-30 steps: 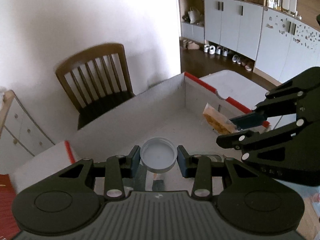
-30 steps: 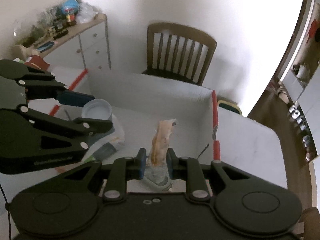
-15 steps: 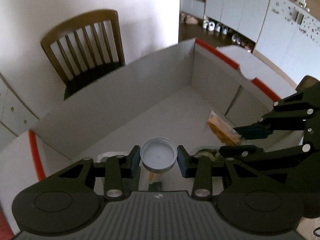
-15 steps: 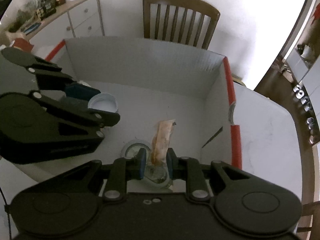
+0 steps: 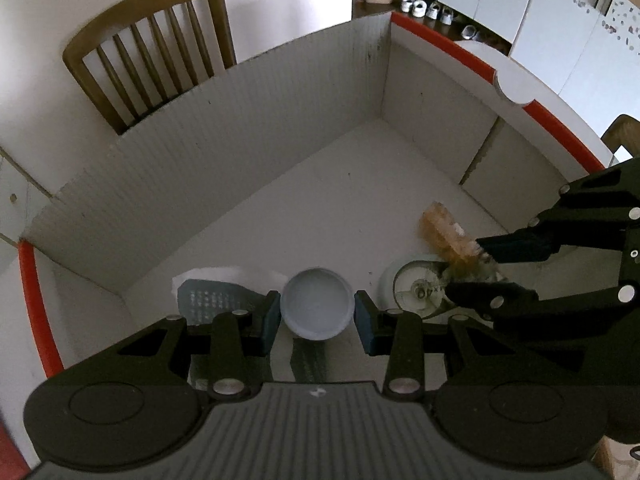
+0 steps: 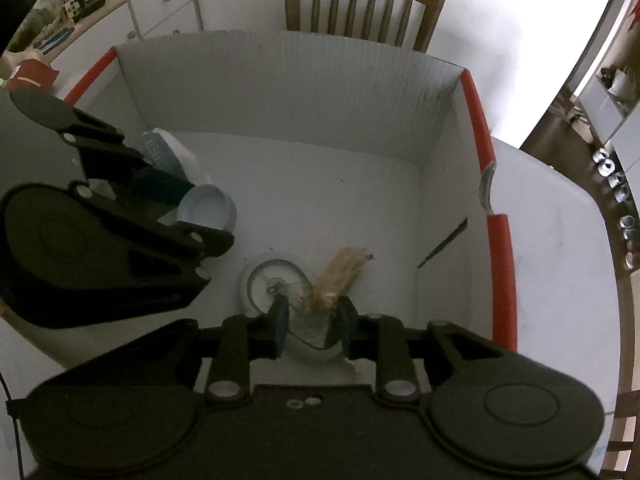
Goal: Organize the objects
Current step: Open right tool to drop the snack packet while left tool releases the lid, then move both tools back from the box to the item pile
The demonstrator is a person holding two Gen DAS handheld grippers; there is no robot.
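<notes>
My left gripper [image 5: 317, 316] is shut on a jar with a white round lid [image 5: 317, 309], held low inside a white corrugated box with red rims [image 5: 248, 128]. The lid also shows in the right wrist view [image 6: 206, 209]. My right gripper [image 6: 311, 322] is shut on a clear packet of orange-brown snack [image 6: 340, 276], also held low inside the box [image 6: 340, 104]. From the left wrist view the right gripper [image 5: 488, 268] and the packet [image 5: 444, 234] are at the right.
On the box floor lie a round white dial-faced object [image 6: 272, 284] and a blue-and-white packet [image 5: 208, 296]. A wooden chair [image 6: 360, 12] stands behind the box. A sideboard with clutter [image 6: 100, 4] is at the far left.
Both grippers have come down over and into the box with their loads. The box floor and the round object on it now fill more of both views.
</notes>
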